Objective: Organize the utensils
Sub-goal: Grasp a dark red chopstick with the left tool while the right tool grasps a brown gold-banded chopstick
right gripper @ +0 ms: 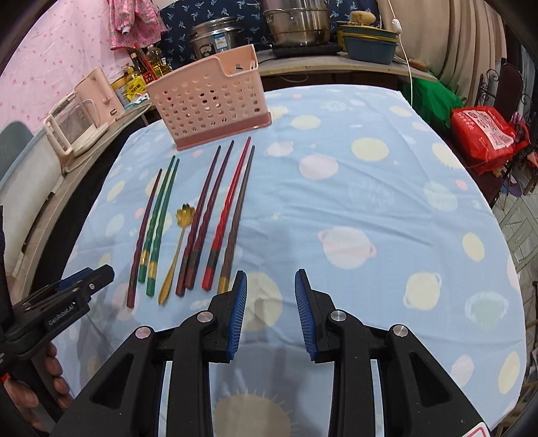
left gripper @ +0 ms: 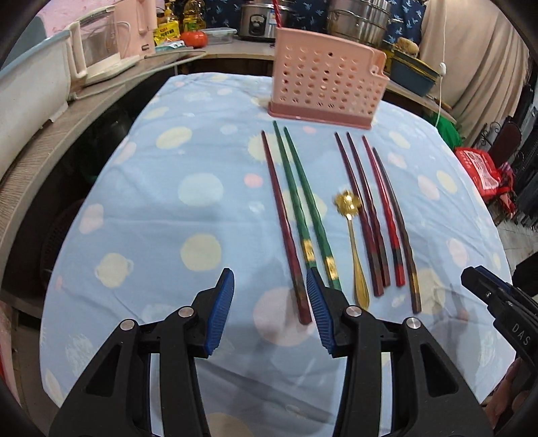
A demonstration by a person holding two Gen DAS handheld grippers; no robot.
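Note:
A pink perforated utensil holder (left gripper: 328,82) stands at the far side of the table; it also shows in the right wrist view (right gripper: 210,101). In front of it lie several chopsticks in a row: a dark red one (left gripper: 285,232), two green ones (left gripper: 304,215), two maroon ones (left gripper: 364,215), a red one (left gripper: 383,211) and a brown one (left gripper: 398,232). A gold spoon (left gripper: 356,255) lies among them. My left gripper (left gripper: 270,285) is open, just short of the chopsticks' near ends. My right gripper (right gripper: 270,289) is open and empty, right of the brown chopstick (right gripper: 237,222).
The table has a blue cloth (right gripper: 370,208) with planet prints. A counter on the left holds a kettle (left gripper: 97,43), bottles and a tomato (left gripper: 193,38). Pots (right gripper: 296,20) and a blue basin (right gripper: 368,47) stand behind. A red bag (right gripper: 484,134) sits at the right.

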